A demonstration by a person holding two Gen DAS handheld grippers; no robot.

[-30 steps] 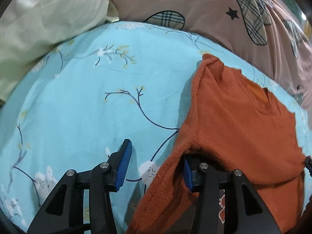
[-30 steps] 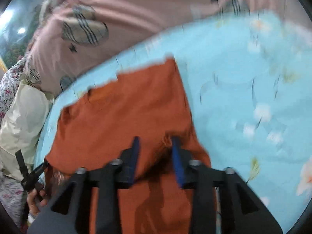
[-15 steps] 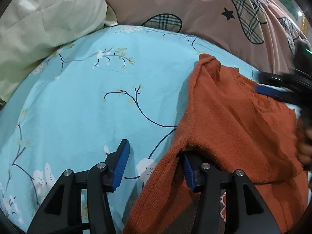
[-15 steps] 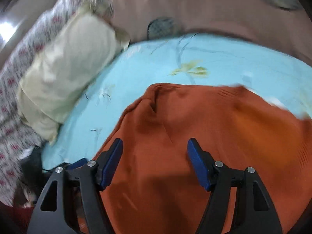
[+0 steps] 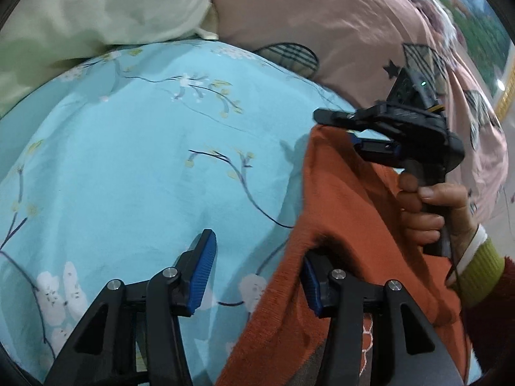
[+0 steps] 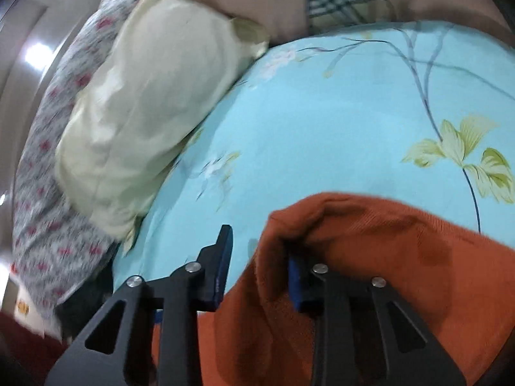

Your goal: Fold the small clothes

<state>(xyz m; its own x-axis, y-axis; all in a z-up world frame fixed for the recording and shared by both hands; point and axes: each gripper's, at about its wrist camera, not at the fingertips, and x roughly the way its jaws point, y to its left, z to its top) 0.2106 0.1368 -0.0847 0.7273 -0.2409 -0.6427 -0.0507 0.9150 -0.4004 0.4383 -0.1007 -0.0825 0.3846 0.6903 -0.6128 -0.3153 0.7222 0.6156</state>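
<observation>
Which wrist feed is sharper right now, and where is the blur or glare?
Left wrist view: sharp; sweater knit and sheet print read clearly, shadow beside the sweater edge. Right wrist view: softer, motion-smeared on the pillow and floral cloth, ceiling-light glare at upper left.

Light-blue floral bedsheet (image 5: pixel 135 167) covers the bed. Pale-green pillow (image 6: pixel 151 103) and pink patterned quilt (image 5: pixel 338 25) lie along its far edge.

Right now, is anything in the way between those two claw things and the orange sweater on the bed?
Nothing visible. The orange sweater already drapes over one finger of the left gripper and one finger of the right gripper, whose jaws have just been closing. Neither pair is pinching it yet.
</observation>
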